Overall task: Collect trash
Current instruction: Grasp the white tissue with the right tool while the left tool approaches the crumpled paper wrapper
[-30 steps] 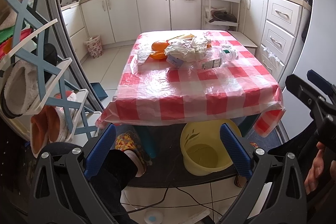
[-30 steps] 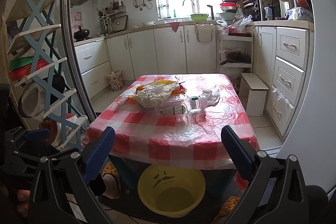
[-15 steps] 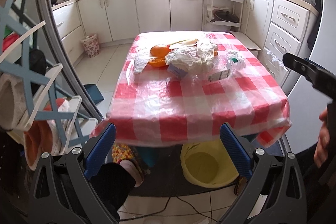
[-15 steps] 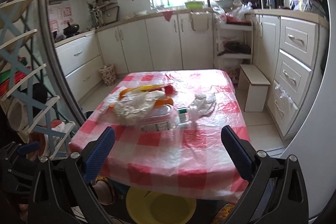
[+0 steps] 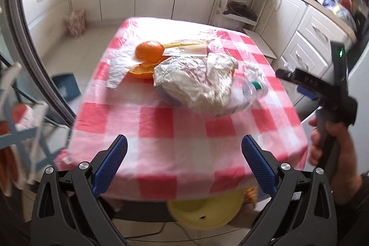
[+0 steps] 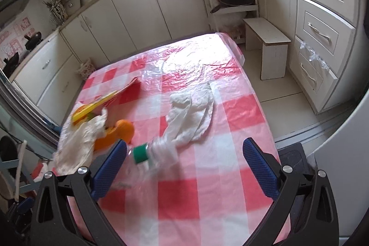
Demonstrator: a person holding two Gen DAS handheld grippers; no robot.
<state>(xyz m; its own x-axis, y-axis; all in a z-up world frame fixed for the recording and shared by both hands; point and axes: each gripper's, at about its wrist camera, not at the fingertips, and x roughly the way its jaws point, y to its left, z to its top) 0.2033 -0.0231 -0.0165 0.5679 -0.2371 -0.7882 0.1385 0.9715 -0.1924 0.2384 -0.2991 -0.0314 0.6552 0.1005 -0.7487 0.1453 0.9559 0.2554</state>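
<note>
Plastic bottle [image 6: 150, 159] motion-blurred, body partly behind left finger; yellow basin [image 5: 205, 211] mostly hidden under bench [image 5: 184, 153].

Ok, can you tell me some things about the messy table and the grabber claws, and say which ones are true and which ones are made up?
1. The tablecloth has red and white squares. True.
2. The bottle has a blue cap. False: its cap is green.
3. The right gripper is squeezing the bottle. False: its jaws are wide open, and the bottle only lies between them on the cloth.
4. A yellow tub sits under the table. True.
5. The left gripper is holding the orange peel. False: it is open and empty, at the near table edge, with the peel farther back.
</note>
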